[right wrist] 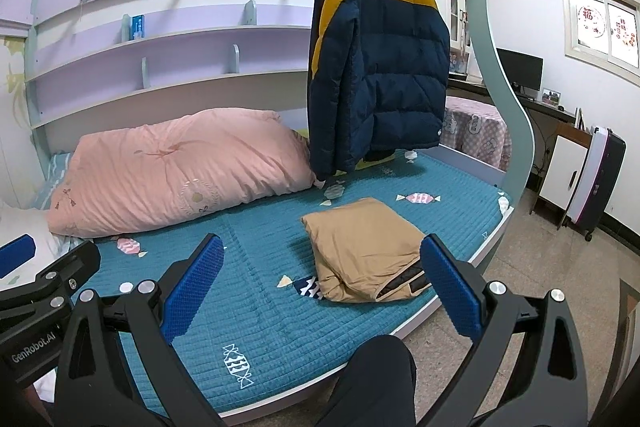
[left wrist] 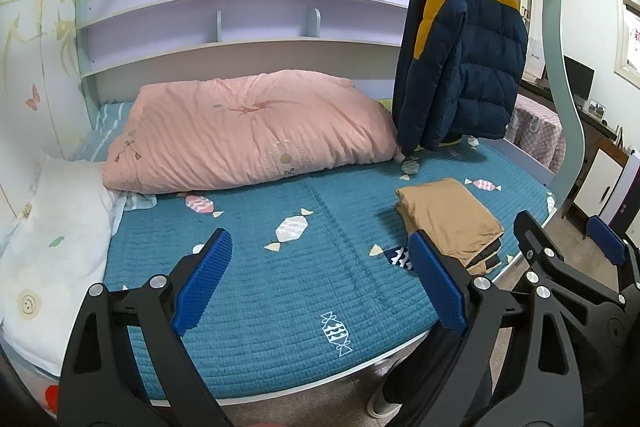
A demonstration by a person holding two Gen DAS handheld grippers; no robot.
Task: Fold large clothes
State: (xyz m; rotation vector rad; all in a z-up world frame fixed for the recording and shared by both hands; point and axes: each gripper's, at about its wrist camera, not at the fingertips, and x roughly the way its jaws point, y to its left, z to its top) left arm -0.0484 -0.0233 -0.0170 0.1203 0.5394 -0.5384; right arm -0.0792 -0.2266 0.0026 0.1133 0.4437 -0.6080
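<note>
Both grippers hover over the near edge of a bed, empty. In the left wrist view the left gripper (left wrist: 320,283) fills the lower part of the frame, its blue-padded fingers (left wrist: 204,281) spread wide with only the teal quilted bed cover (left wrist: 280,287) showing between them. The right gripper (right wrist: 320,287) is spread just as wide in its own view, holding nothing; part of it also shows at the lower right of the left wrist frame.

A folded tan garment (right wrist: 362,247) lies flat on the bed cover, right of centre in the right wrist view, near the bed's front edge. A dark lining with a tan stripe peeks out at its near corner. The right finger of the right gripper overlaps its near edge in the picture; whether they touch cannot be told.

A puffer jacket (right wrist: 384,67), navy with a mustard yoke, hangs from a rail in the upper middle of the frame, its hem just above the bed. To the left of it a pink duvet (right wrist: 180,167) is bunched along the far side of the bed. A white pillow (left wrist: 52,227) sits at the left edge of the left wrist view. A person's dark trouser leg (right wrist: 376,379) shows at the bottom of the right wrist frame.
</note>
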